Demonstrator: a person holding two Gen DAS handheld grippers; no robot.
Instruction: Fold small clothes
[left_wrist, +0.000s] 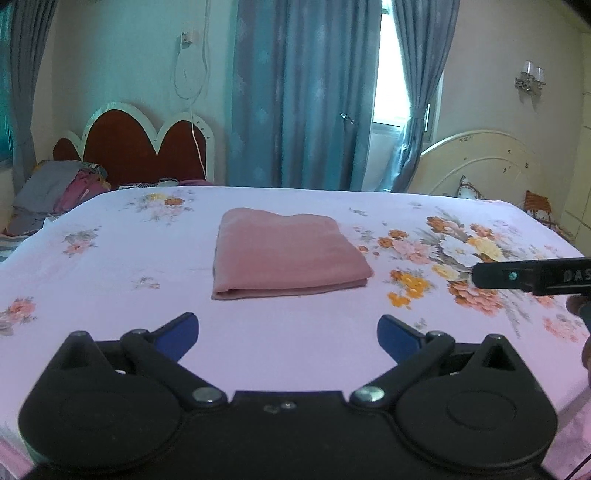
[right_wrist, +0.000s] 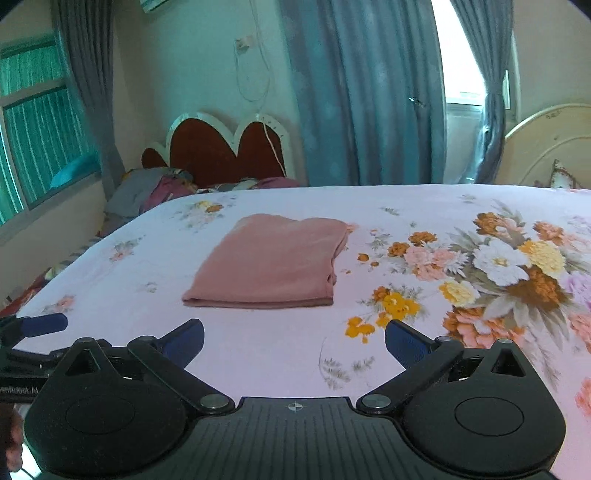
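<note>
Right gripper (right_wrist: 294, 341) alone sees window (right_wrist: 33, 122).

Folded cloth (left_wrist: 284, 254) showing dusty pink; bedsheet (left_wrist: 110, 266) showing pale lilac with orange, white, yellow flowers. Curtains (left_wrist: 303, 92) hanging blue.

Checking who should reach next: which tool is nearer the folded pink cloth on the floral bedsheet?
Neither clearly. The left tool sits open just short of the folded pink cloth's near edge, centred; the right tool sits open about equally short of it, offset toward its right corner.

Blue curtains (left_wrist: 295, 92), scalloped headboard (left_wrist: 144, 147), floral bedsheet (left_wrist: 110, 266)
</note>
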